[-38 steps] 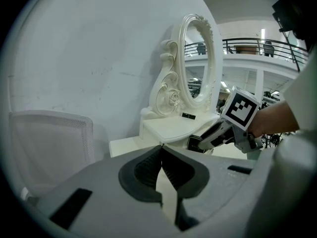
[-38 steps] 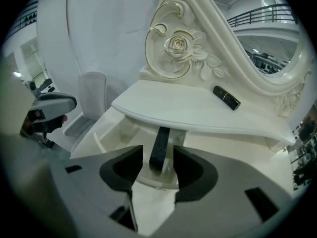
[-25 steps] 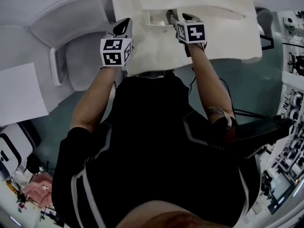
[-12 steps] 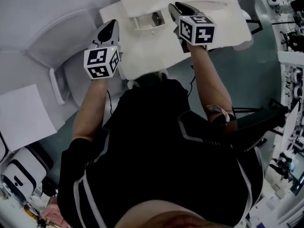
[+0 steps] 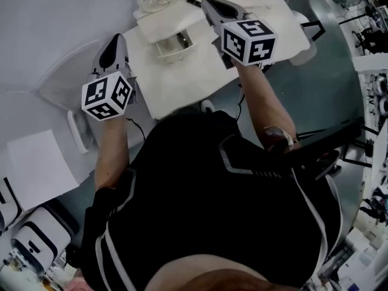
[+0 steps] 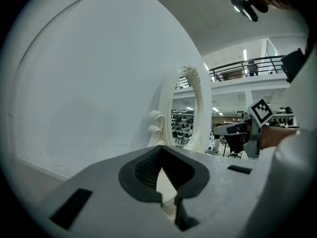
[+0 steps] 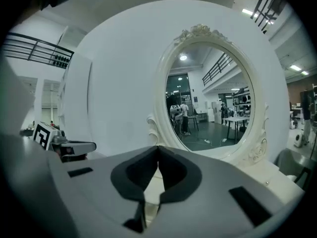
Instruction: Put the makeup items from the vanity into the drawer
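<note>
The white vanity (image 5: 182, 77) stands ahead of me with its small drawer (image 5: 171, 46) pulled open; what lies in the drawer is too small to make out. A slim dark item (image 5: 194, 3) lies on the top near the oval mirror (image 7: 210, 93). My right gripper (image 5: 209, 2) hovers over the tabletop to the right of the drawer, shut with nothing between its jaws (image 7: 157, 148). Out past the vanity's left edge is my left gripper (image 5: 115, 38), also shut and empty (image 6: 159, 148), pointing toward the mirror frame (image 6: 185, 108).
A pale chair (image 5: 66, 83) stands left of the vanity, beneath the left gripper. A white sheet (image 5: 33, 168) lies on the floor at the left. Benches with equipment (image 5: 373, 71) line the right side. A black stand (image 5: 321, 147) is close to my right elbow.
The right gripper has left the drawer and risen over the tabletop. The left gripper has swung left, off the vanity's edge. My head view has turned.
</note>
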The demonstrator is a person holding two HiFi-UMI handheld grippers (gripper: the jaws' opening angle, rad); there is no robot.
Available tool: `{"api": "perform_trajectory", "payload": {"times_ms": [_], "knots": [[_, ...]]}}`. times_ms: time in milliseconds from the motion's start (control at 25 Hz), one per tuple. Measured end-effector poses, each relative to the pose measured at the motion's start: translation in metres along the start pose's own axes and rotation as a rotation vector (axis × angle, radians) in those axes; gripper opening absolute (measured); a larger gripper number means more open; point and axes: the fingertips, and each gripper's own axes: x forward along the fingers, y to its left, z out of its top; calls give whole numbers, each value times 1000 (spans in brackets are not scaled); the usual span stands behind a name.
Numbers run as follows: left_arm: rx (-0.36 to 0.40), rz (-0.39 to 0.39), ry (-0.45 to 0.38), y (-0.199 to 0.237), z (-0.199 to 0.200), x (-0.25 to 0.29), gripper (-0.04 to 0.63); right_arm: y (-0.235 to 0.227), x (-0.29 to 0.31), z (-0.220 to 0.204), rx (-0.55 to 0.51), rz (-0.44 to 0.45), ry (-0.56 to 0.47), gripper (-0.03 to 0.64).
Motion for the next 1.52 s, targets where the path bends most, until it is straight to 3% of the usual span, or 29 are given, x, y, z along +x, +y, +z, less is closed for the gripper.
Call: {"api": "perform_trajectory", "payload": {"times_ms": [480,840,1320,1520], "knots": [[16,40,-51,-20,32,0,3,-13,-10,34,-52,52,-67,5],[78,87,-66,-31,47,-1,3,-12,-14,46,-81,105,-95,5],[91,105,-62,-41,46,2,3,-17,-15,44,-95,117,-87,5],[141,141,-93,-45,56,-4,3,-17,-19,48,-86,126,-95,5]]}}
